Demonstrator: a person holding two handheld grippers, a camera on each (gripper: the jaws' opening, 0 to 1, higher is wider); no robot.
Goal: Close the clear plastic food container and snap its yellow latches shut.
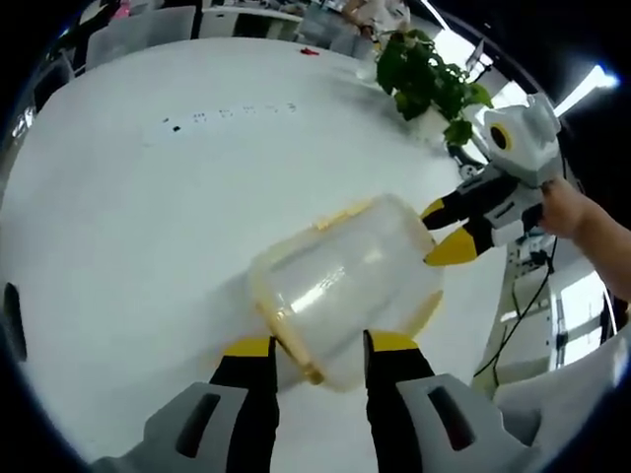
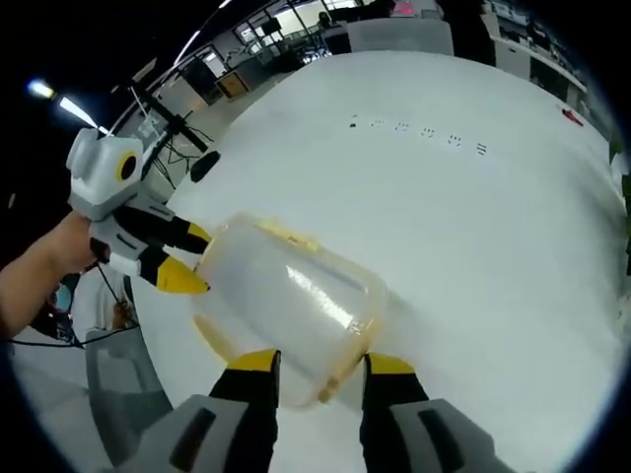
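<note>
Left gripper view: the clear container (image 1: 345, 281) lies on the white surface (image 1: 128, 217) at 12 o'clock, just beyond the left hand-held gripper (image 1: 317, 347); its jaws stand apart, flanking a yellow latch (image 1: 292, 345) on the near rim without clamping it; the right hand-held gripper (image 1: 446, 230) enters at 2 o'clock, jaws apart, tips at the container's far end. A potted plant (image 1: 426, 74) stands at 1 o'clock, well apart. Right gripper view: the container (image 2: 291, 296) runs its long axis from 10 to 5 o'clock; the right hand-held gripper (image 2: 317, 363), jaws apart, straddles the near rim (image 2: 340, 370); the left hand-held gripper (image 2: 187, 258) sits at 9 o'clock. The container appears empty; the lid appears seated; both grippers are about equally near; whether any latch is snapped cannot be told.
</note>
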